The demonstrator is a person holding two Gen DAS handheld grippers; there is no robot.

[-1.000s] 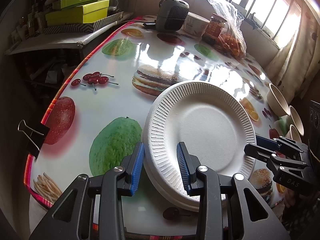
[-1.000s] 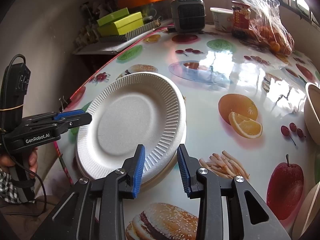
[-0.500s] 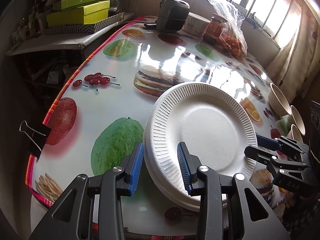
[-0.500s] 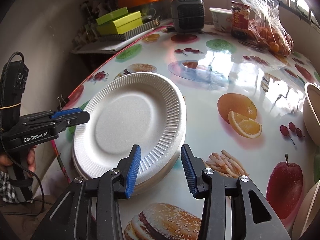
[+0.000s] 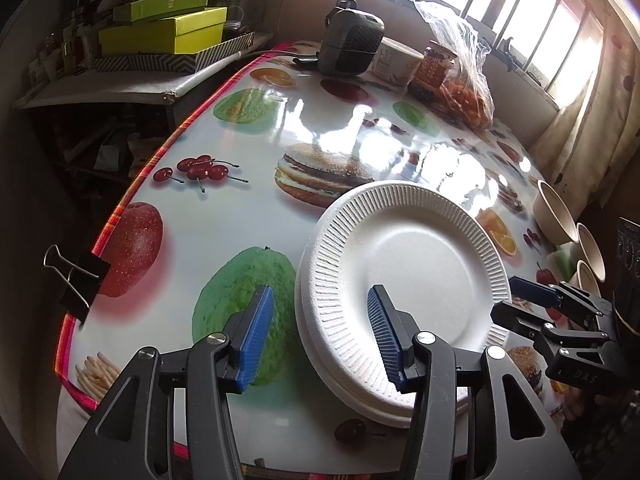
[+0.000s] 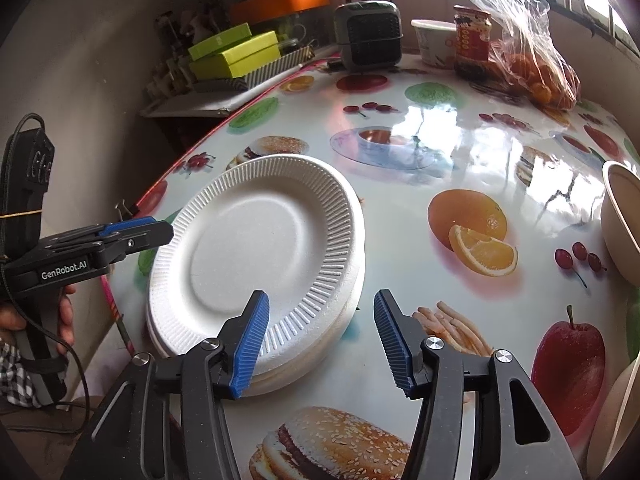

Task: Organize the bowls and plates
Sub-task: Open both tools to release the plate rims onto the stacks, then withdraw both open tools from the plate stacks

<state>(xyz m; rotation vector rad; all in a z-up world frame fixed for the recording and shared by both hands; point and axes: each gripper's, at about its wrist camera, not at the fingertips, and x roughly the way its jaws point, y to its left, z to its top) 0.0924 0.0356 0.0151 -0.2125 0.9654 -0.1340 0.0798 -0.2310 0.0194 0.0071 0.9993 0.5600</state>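
A stack of white ribbed paper plates (image 5: 404,280) lies on the fruit-print tablecloth (image 5: 240,220) near its front edge. My left gripper (image 5: 320,334) straddles the stack's left rim, its jaws opening, the blue pads off the rim. In the right wrist view the same plates (image 6: 248,256) have my right gripper (image 6: 322,336) across their near right rim, its jaws also opening with the pads clear of it. Each gripper shows in the other's view: the right gripper (image 5: 508,300) and the left gripper (image 6: 162,230). Beige bowls (image 5: 554,212) stand at the table's right side.
A dark fan heater (image 5: 352,46), a jar (image 5: 430,70) and a bag of oranges (image 5: 464,92) stand at the far end. Green boxes (image 5: 160,32) sit on a side shelf. A binder clip (image 5: 76,280) grips the table's left edge. One bowl (image 6: 620,236) sits right of the printed orange.
Both grippers' jaws have spread apart off the plate rim. The top plate has settled flatter onto the stack. Neither hand has shifted.
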